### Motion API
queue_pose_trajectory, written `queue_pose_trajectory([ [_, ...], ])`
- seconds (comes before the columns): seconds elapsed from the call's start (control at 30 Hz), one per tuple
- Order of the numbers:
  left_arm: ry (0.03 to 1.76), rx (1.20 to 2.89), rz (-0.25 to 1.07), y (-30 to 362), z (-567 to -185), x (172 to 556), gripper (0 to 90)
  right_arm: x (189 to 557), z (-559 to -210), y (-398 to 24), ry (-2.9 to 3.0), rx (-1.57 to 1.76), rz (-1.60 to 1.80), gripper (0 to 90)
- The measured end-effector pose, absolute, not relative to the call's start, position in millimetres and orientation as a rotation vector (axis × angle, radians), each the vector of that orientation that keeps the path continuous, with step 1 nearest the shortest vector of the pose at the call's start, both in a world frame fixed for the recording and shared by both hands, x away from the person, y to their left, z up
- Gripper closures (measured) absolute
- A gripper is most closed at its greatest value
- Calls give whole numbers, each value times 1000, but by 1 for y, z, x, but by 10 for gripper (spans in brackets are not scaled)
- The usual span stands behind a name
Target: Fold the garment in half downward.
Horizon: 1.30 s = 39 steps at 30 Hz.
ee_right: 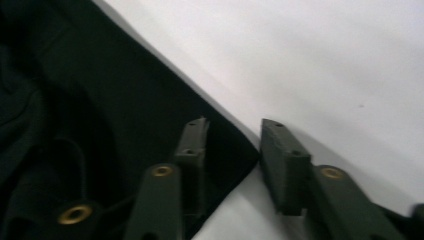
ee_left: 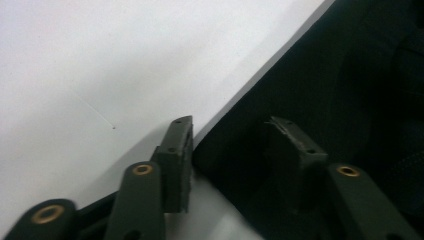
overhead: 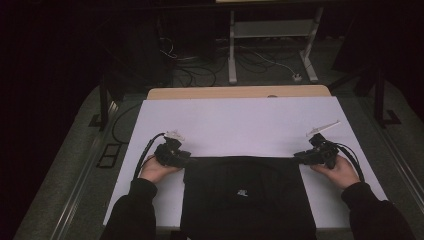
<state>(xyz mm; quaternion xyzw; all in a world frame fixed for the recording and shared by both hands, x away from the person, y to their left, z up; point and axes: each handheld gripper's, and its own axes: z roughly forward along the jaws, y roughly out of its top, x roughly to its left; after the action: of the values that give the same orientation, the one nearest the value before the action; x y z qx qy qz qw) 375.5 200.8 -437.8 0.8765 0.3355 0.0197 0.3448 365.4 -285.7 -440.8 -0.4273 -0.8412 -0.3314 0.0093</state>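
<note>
1. Black garment (overhead: 247,197) lies flat at the near edge of the white desk (overhead: 240,122), hanging slightly over it.
2. Left tongs (ee_left: 232,145) straddle its far-left corner, parted, not yet pinching.
3. Right tongs (ee_right: 235,145) likewise at the far-right corner.
4. Looks soft, light and floppy: pinch both corners firmly, or it will sag and slip.
</note>
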Motion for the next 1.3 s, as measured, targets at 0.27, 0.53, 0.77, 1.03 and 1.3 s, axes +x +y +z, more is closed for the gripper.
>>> queue_pose_trajectory([
  [0.27,884,2261,11,203,-439,377,751,366,-442,-284,-2629,-1308,-1027,782],
  [0.53,920,2230,1,206,-434,376,866,366,-441,-285,-2602,-1330,-1018,857],
  [0.77,900,2237,111,205,-427,372,873,364,-436,-285,-2580,-1394,-1027,870],
  [1.03,878,2261,213,204,-426,371,874,363,-431,-283,-2588,-1451,-1046,871],
  [1.3,866,2255,279,204,-424,372,871,364,-427,-285,-2576,-1491,-1079,871],
])
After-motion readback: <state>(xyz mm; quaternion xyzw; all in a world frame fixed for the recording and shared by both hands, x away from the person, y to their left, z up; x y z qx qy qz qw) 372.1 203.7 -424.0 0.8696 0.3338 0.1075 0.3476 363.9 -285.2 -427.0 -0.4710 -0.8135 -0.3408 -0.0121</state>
